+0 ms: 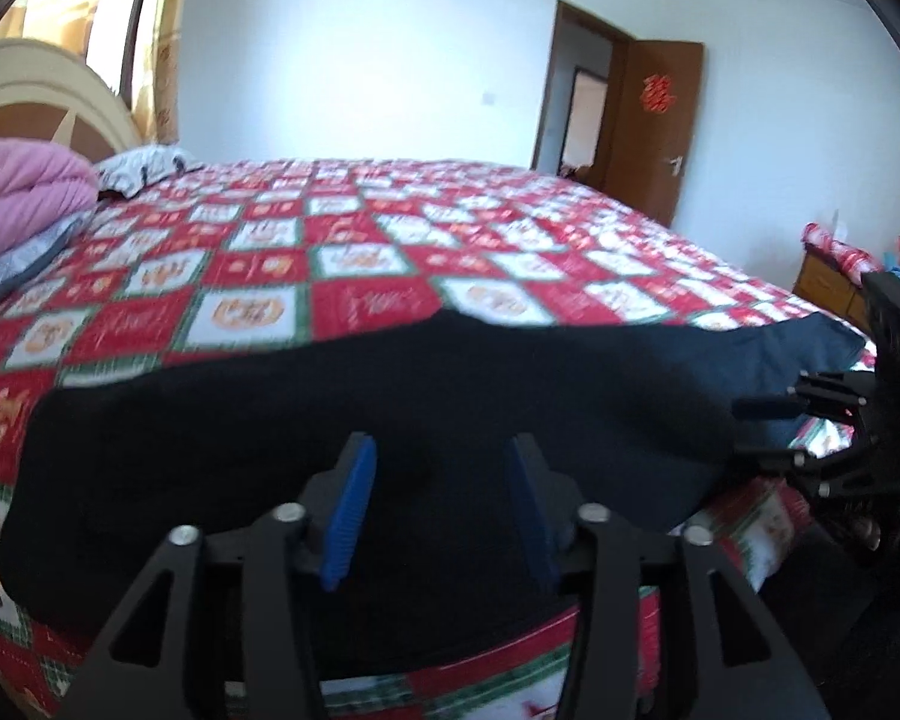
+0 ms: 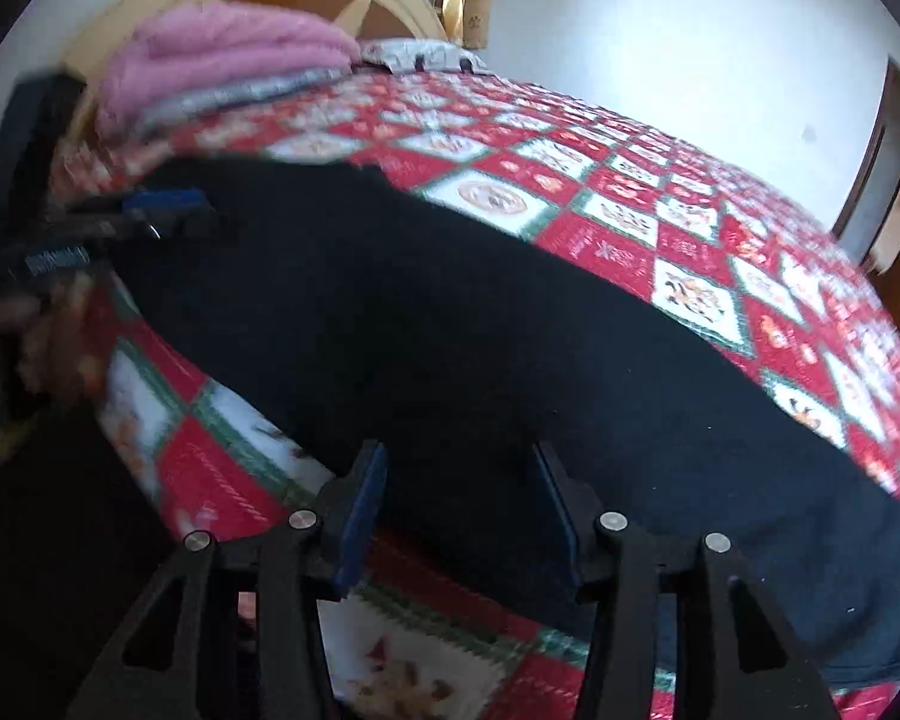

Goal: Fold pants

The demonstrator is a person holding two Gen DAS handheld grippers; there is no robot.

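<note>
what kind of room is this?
Almost certainly a home bedroom: a bed under a red patchwork bedspread, a curved headboard with a folded pink blanket, and an open wooden door.

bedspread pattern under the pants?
Red, white and green checkered patchwork bedspread with small pictures in the white squares; clearest in the left wrist view.

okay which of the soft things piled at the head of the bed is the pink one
The fluffy pink blanket, folded on top of the pile; the grey patterned bedding lies under it, the white patterned pillow beside it.
</note>
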